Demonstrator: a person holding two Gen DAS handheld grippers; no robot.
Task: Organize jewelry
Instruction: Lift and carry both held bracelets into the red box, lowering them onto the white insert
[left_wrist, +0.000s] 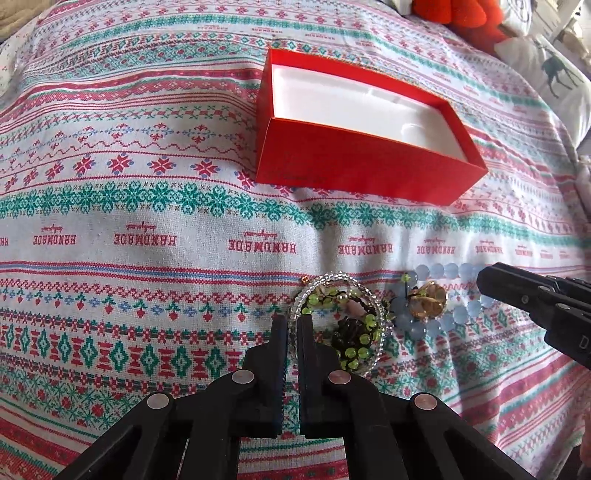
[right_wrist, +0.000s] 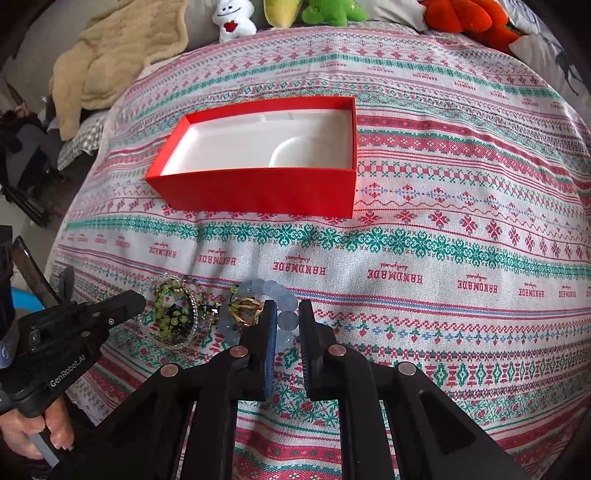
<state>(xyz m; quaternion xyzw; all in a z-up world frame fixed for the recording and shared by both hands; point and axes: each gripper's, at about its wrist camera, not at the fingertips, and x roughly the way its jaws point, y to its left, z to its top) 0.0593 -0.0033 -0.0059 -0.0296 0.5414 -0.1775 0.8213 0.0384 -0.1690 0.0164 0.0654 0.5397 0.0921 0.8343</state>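
Observation:
A red box (left_wrist: 354, 173) with a white empty inside lies open on the patterned cloth; it also shows in the right wrist view (right_wrist: 258, 192). In front of it lies a clear bead bracelet (left_wrist: 354, 288) with a green and black bead piece (left_wrist: 354, 339) inside it, a blue bead bracelet (left_wrist: 443, 321) and a gold ring (left_wrist: 430, 299). My left gripper (left_wrist: 292, 319) is shut on the clear bracelet's left rim. My right gripper (right_wrist: 287, 314) is closed on the blue bead bracelet (right_wrist: 288, 319), beside the gold ring (right_wrist: 246, 309).
The patterned cloth (right_wrist: 443, 258) covers a bed. Plush toys (right_wrist: 325, 11) and a beige blanket (right_wrist: 110, 55) lie at the far edge. A deer-print pillow (left_wrist: 554, 70) is at the far right. The right gripper's body (left_wrist: 535, 299) shows in the left wrist view.

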